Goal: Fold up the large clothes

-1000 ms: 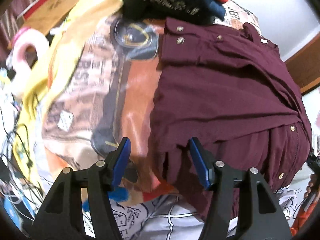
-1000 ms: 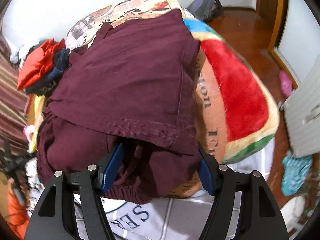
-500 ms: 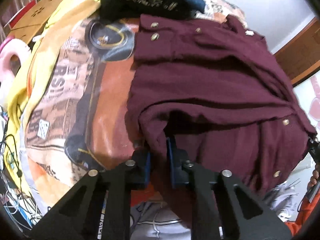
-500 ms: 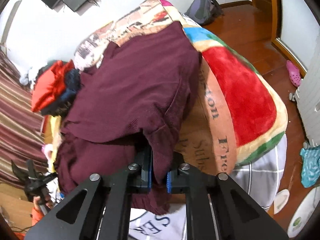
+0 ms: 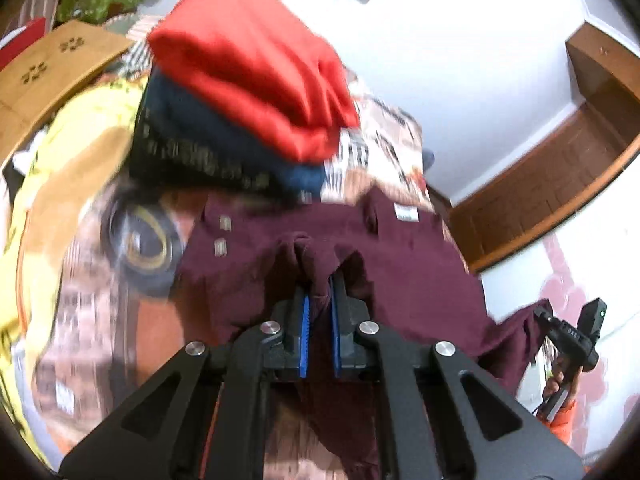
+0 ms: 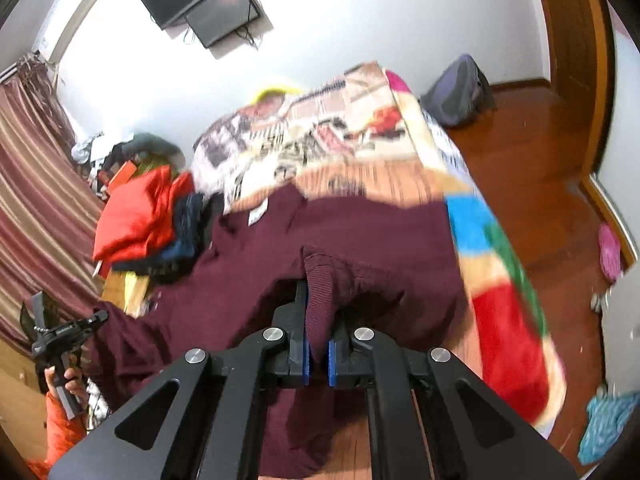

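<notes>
A large maroon shirt (image 5: 404,256) (image 6: 384,240) lies spread on the patterned blanket of a bed (image 6: 360,128), its near edge lifted off the bed. My left gripper (image 5: 319,280) is shut on a bunched fold of its near edge on one side. On the other side, my right gripper (image 6: 319,300) is shut on another bunch of the same edge. Each view shows the other gripper at the far end of the lifted edge, held by a hand with an orange sleeve (image 6: 60,416). The collar with its white label (image 5: 405,213) lies at the far end.
A stack of folded clothes, red (image 5: 248,64) on top of dark blue (image 5: 208,140), sits on the bed just beyond the shirt's collar. A cardboard box (image 5: 52,68) stands far left. A striped curtain (image 6: 36,184), wooden floor (image 6: 540,152), backpack (image 6: 460,92) and wall screens (image 6: 204,0) surround the bed.
Both grippers went from open to shut on the shirt's near edge, then rose and tilted up, lifting that edge. The views now show more of the wall.
</notes>
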Motion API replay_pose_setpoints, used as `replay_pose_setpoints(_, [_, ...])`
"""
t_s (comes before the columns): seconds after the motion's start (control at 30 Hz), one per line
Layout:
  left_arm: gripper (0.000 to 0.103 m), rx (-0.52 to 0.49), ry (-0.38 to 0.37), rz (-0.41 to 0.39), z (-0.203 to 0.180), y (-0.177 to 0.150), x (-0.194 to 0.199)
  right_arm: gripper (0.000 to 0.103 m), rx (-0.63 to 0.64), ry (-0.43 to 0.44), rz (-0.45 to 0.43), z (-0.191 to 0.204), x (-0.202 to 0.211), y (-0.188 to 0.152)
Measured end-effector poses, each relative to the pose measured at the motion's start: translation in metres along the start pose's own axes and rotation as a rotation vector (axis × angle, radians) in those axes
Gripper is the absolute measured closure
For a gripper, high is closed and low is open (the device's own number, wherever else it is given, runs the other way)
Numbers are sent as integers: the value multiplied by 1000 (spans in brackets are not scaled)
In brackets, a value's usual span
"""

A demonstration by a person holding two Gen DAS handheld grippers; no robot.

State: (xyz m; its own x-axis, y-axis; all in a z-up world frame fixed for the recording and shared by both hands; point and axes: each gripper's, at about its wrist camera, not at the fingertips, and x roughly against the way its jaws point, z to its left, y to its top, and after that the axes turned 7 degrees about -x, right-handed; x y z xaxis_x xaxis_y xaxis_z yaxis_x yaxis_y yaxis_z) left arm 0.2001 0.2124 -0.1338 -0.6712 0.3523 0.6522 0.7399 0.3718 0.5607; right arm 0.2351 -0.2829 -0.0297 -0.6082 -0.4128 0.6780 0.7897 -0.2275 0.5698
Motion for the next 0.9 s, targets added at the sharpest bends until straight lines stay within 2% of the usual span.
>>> replay_pose_setpoints(0.1, [96, 12, 57, -43, 8, 27, -19, 98, -18, -27, -16, -5, -23, 26])
replay_pose_setpoints(0.2, [95, 20, 133, -40, 21, 43, -53, 98, -31, -85, -13, -15, -59, 45])
replay_pose_setpoints(0.33, [94, 2, 231, 39, 38, 44, -103, 98, -86, -136, 56, -38, -107, 51])
replay_pose_setpoints(0.47, [93, -29, 300, 126, 47, 34, -139, 98, -127, -153, 103, -54, -128, 48])
replay_pose_setpoints(0.57, [90, -70, 325, 137, 41, 30, -137, 97, -105, -162, 116, -52, -124, 45])
replay_pose_setpoints(0.67, [77, -120, 363, 127, 32, 31, -121, 92, -73, -181, 146, -46, -119, 46])
replay_pose_setpoints(0.73, [65, -158, 385, 102, 23, 31, -104, 83, -43, -204, 165, -39, -111, 44])
replay_pose_setpoints(0.77, [63, -180, 393, 87, 18, 31, -94, 80, -30, -213, 166, -37, -108, 44])
replay_pose_setpoints(0.83, [57, -218, 406, 64, 10, 29, -76, 64, 5, -231, 143, -29, -99, 41])
replay_pose_setpoints(0.9, [53, -248, 418, 36, 3, 32, -59, 56, 42, -239, 97, -19, -81, 38])
